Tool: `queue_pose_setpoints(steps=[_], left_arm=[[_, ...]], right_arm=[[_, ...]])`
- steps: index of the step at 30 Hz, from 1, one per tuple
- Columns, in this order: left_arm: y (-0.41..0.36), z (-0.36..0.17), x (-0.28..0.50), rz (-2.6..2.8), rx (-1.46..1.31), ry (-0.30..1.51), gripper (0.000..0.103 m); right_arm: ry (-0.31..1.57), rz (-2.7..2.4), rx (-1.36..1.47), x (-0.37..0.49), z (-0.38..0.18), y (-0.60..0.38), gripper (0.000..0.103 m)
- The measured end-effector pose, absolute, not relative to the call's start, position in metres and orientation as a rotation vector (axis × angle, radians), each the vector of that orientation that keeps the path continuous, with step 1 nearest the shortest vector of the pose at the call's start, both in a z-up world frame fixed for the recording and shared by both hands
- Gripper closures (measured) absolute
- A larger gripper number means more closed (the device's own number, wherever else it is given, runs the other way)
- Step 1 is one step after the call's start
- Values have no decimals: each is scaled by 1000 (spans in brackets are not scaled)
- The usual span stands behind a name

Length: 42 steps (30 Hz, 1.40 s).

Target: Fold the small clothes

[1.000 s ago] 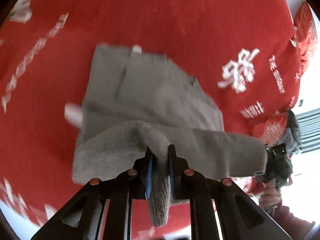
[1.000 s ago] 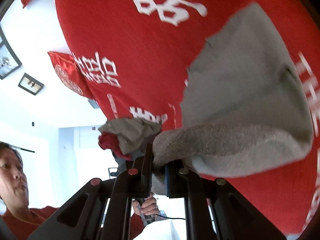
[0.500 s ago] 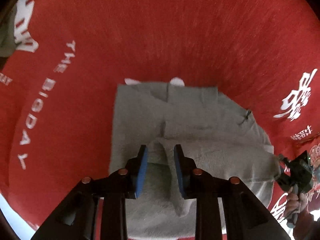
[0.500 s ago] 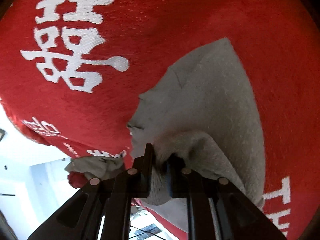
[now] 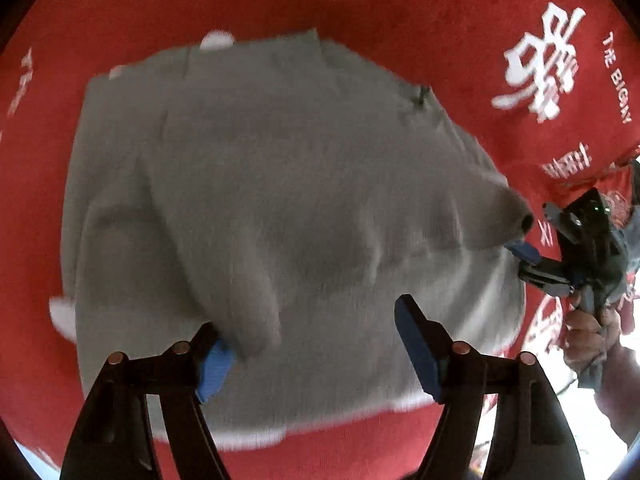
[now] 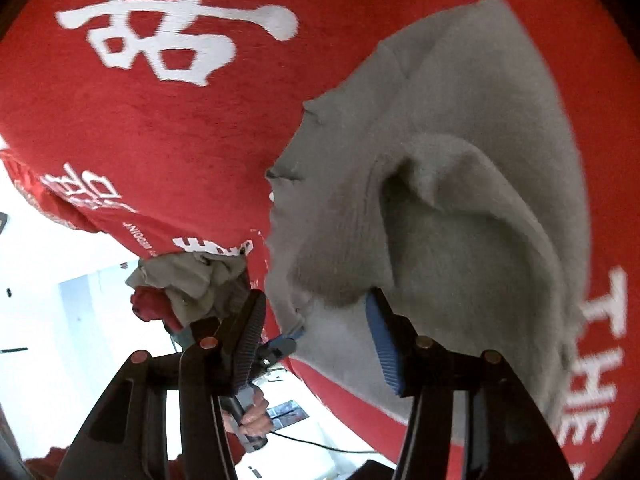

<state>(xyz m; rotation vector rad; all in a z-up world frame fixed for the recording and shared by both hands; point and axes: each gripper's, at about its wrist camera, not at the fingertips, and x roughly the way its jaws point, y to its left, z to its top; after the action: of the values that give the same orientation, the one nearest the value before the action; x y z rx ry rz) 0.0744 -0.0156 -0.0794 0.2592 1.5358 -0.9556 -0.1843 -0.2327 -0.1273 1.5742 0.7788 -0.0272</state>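
A small grey knit garment (image 5: 288, 200) lies folded on the red cloth (image 5: 360, 4). My left gripper (image 5: 316, 360) hovers over its near edge, jaws opening. A loose ridge of fabric rests against the left pad (image 5: 212, 368), and neither pad presses it. In the right wrist view the same garment (image 6: 460, 200) bulges up in a soft fold. My right gripper (image 6: 316, 344) stands at its corner, jaws opening wide of the cloth. The right gripper (image 5: 528, 264) also shows at the garment's right end, held in a hand (image 5: 588, 332).
The red cloth (image 6: 180, 128) carries large white characters (image 6: 172, 20) and lettering. A heap of grey and red clothes (image 6: 188, 280) sits at its far edge. Beyond that edge are white walls and floor. A hand (image 6: 252, 412) grips a handle below.
Both grippers were shut on the garment's lifted edge. They carried it over and down, then opened. The edge now lies released on the folded garment.
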Motion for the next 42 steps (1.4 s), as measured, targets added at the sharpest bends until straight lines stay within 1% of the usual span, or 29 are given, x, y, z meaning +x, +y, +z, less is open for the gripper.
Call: queue_pose_setpoints(steps=[3, 6, 8, 10, 13, 16, 19, 22, 23, 24, 25, 26, 30, 31, 33, 38, 42], left_arm=[[-34, -66, 104, -884, 234, 1430, 28], [-39, -41, 145, -769, 170, 1316, 28], [-36, -25, 160, -735, 155, 1262, 28], [-30, -11, 167, -716, 189, 1211, 28], [-22, -8, 158, -718, 262, 1203, 28], [-21, -29, 136, -729, 372, 1244, 28], [-29, -61, 110, -717, 479, 1276, 28], [-33, -85, 101, -663, 521, 1282, 28], [-32, -91, 101, -641, 516, 1287, 28], [-28, -95, 103, -626, 491, 1301, 28], [-24, -97, 104, -619, 475, 1307, 28], [-20, -96, 106, -612, 466, 1311, 28], [-1, -83, 110, -591, 503, 1288, 28], [8, -76, 115, -592, 504, 1288, 28], [25, -68, 124, -610, 486, 1313, 28], [63, -66, 117, -736, 443, 1411, 28], [79, -72, 105, -828, 445, 1444, 28]], right_arm=[[715, -20, 1528, -163, -118, -250, 46], [648, -100, 1459, -152, -101, -278, 46], [630, -142, 1436, -148, -90, -293, 46], [650, -170, 1378, -148, -77, -298, 46], [764, -211, 1241, -153, -61, -289, 46], [892, -236, 1090, -154, -55, -268, 46], [1073, -317, 815, -145, -58, -240, 46], [1266, -411, 411, -122, -75, -215, 47], [1290, -429, 350, -118, -79, -213, 57], [1295, -451, 302, -116, -82, -215, 65], [1285, -478, 299, -118, -82, -221, 72], [1273, -531, 333, -122, -83, -235, 72], [1200, -780, 678, -171, -85, -300, 71], [1167, -794, 743, -181, -82, -308, 68], [1088, -752, 854, -200, -73, -313, 68], [1068, -515, 902, -195, -59, -274, 68], [1108, -287, 949, -164, -62, -201, 68]])
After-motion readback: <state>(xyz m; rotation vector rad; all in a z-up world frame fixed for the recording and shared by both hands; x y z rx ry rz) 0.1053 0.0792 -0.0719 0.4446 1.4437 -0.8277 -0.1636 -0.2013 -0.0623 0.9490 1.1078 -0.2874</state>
